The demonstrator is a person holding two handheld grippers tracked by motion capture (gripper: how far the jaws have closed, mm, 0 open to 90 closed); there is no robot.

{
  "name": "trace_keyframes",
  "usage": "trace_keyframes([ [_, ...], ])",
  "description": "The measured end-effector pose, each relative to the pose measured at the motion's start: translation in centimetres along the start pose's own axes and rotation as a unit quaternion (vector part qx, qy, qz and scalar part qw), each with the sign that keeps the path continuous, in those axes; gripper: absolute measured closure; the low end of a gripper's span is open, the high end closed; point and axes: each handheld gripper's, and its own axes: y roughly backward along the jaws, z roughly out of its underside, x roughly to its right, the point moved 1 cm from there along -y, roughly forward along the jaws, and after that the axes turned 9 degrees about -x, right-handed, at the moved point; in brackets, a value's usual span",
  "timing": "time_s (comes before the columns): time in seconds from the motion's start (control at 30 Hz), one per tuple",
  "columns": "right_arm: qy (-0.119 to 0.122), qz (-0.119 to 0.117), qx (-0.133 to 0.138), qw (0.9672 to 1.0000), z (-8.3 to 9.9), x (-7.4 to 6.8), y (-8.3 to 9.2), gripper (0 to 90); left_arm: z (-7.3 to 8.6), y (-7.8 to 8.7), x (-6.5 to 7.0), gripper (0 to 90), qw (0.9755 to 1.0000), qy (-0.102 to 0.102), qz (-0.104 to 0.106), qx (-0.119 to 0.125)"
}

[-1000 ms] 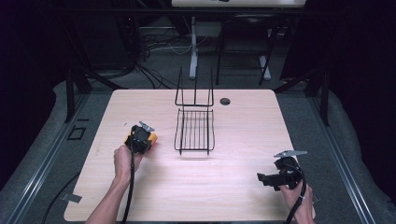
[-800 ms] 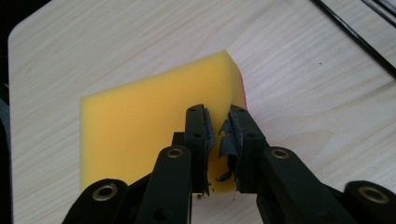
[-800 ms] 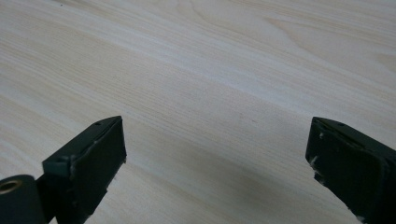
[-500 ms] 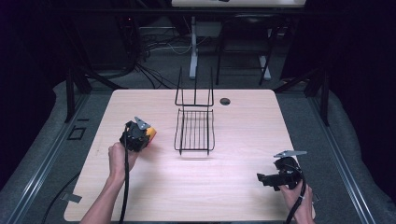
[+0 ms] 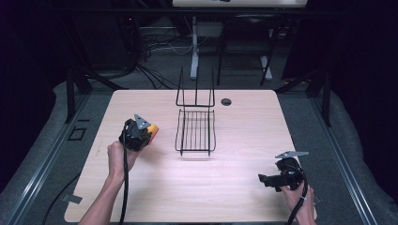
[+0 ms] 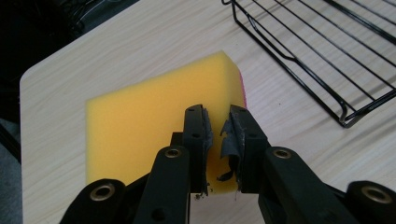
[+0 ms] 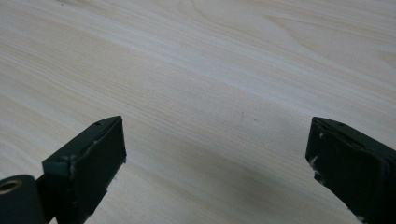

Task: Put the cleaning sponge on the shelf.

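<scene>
Left gripper (image 6: 217, 135): jaws pressed nearly together, pinching one edge of the yellow sponge (image 6: 154, 116); worn pad tape visible on both jaws.
Sponge location: clamped between the left jaws and extending ahead of them, with a pink backing along its right side; it appears clear of the table (image 5: 244, 187), though contact at its far corner cannot be ruled out.
Wire rack (image 5: 196, 129): ahead and to the right of the left gripper in the left gripper view, apart from the sponge.
Right gripper (image 7: 215, 158): jaws spread wide, nothing between them, bare wood ahead.
Risk 1: sponge slips or swings. Probable cause: narrow edge grip on soft foam that compresses, with most of the sponge overhanging.
Risk 2: sponge catches on the rack rim. Probable cause: approach too low if the rack is the destination.
Risk 3: loose pad tape reduces friction on the foam.
Left hand (image 5: 117, 157) pose: forearm enters from the bottom left, gripper held above the table and angled forward and down toward the rack.
Right hand (image 5: 295, 197) pose: low at the near right corner, gripper (image 5: 267, 179) pointing left across the table, well apart from the rack.
</scene>
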Motion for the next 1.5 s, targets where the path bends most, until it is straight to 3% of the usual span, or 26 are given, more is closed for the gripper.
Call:
trace_keyframes([
  [0.27, 0.001, 0.0, -0.002, 1.0, 0.0, 0.0, 0.0, 4.7, -0.9, 0.9, 0.8, 77.5, 0.9997, -0.016, -0.001, 0.019],
  [0.87, 0.002, 0.0, -0.002, 1.0, 0.0, 0.0, -0.1, 4.7, -2.5, 1.7, 2.9, 77.0, 0.9973, -0.05, 0.025, 0.048],
  [1.27, 0.002, 0.001, -0.003, 1.0, 0.0, 0.0, 0.0, 4.7, -3.7, 1.4, 4.7, 77.0, 0.995, -0.07, 0.041, 0.058],
  [1.33, 0.009, 0.011, -0.012, 0.9998, 0.0, 0.2, 0.2, 4.7, -3.8, 1.4, 4.9, 77.0, 0.9948, -0.069, 0.045, 0.061],
  [1.43, -0.001, 0.0, 0.001, 1.0, 0.1, 0.0, -0.1, 4.7, -4.0, 1.3, 5.2, 76.9, 0.9943, -0.073, 0.047, 0.062],
  [1.47, 0.008, 0.012, -0.012, 0.9998, 0.0, 0.2, 0.2, 4.7, -4.1, 1.3, 5.3, 77.0, 0.9941, -0.074, 0.047, 0.063],
  [1.5, 0.002, 0.005, -0.003, 1.0, 0.1, 0.1, 0.0, 4.7, -4.1, 1.3, 5.4, 76.9, 0.994, -0.074, 0.048, 0.064],
])
